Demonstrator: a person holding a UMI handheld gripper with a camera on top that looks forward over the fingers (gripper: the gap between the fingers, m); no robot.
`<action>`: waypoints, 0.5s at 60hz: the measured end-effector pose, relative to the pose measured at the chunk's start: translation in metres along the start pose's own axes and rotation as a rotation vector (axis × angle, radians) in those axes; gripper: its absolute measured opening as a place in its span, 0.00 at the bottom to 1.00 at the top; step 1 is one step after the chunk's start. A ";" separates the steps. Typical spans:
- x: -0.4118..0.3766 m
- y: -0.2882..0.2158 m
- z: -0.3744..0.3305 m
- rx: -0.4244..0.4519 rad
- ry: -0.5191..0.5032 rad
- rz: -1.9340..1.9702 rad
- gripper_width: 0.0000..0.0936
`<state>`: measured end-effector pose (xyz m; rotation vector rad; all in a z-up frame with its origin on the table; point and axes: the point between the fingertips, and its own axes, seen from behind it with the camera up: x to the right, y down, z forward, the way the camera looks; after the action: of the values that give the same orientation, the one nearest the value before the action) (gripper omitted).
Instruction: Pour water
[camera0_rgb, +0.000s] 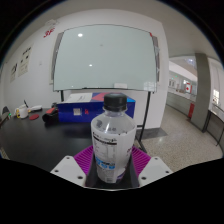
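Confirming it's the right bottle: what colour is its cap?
Black cap on the clear bottle, seen in the gripper view.

A capped water bottle (111, 140) stands upright, clamped between the jaws.

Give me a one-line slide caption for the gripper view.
Gripper with jaws closed on a clear capped water bottle above a dark table, whiteboard behind.

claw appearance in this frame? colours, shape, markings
Only the claw shows, no hand or sleeve. Two pale, whitish fingers, blocky and angular, each with a magenta ridged pad on its inner face. No cables or markings visible.
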<state>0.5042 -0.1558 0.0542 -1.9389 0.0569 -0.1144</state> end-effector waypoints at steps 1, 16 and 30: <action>0.000 0.000 0.000 0.003 0.001 0.001 0.55; 0.002 0.000 -0.004 0.024 0.011 -0.007 0.43; 0.005 -0.043 -0.007 0.046 0.110 -0.060 0.43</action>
<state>0.5080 -0.1470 0.0966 -1.8881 0.0686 -0.2602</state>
